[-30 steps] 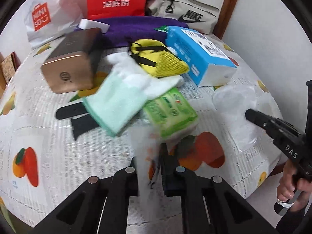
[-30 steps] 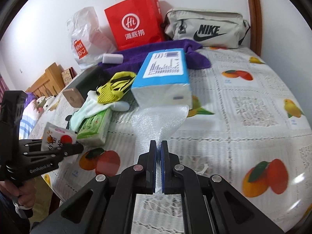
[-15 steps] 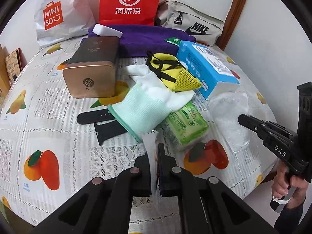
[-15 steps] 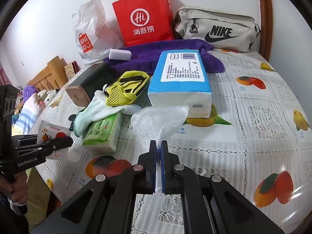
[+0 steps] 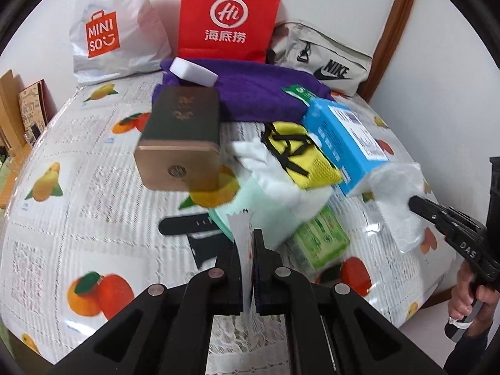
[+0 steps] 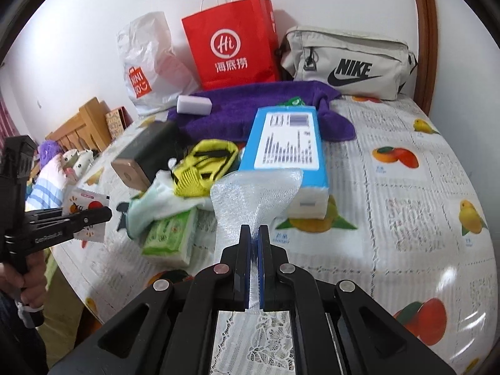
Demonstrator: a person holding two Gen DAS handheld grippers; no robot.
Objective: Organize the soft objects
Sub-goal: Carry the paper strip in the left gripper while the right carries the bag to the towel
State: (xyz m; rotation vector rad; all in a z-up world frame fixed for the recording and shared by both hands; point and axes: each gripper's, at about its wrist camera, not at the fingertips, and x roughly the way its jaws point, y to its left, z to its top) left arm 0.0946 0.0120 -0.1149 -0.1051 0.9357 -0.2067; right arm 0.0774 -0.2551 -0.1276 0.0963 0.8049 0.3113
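My left gripper is shut on a small white sachet with orange print, seen edge-on between the jaws and flat in the right wrist view. My right gripper is shut on a clear bubble-wrap bag, which hangs above the table in front of the blue tissue pack. In the left wrist view that bag shows at the right gripper's tip. A mint-and-white glove, yellow mesh pouch, green wipes pack and purple towel lie in a pile.
A gold-ended dark box, a black watch strap and a white sponge block lie on the fruit-print tablecloth. A Miniso bag, red paper bag and Nike pouch stand along the back wall.
Both grippers have risen and drawn back from the pile, each keeping its item. The sachet and the bubble-wrap bag now hang higher above the cloth.
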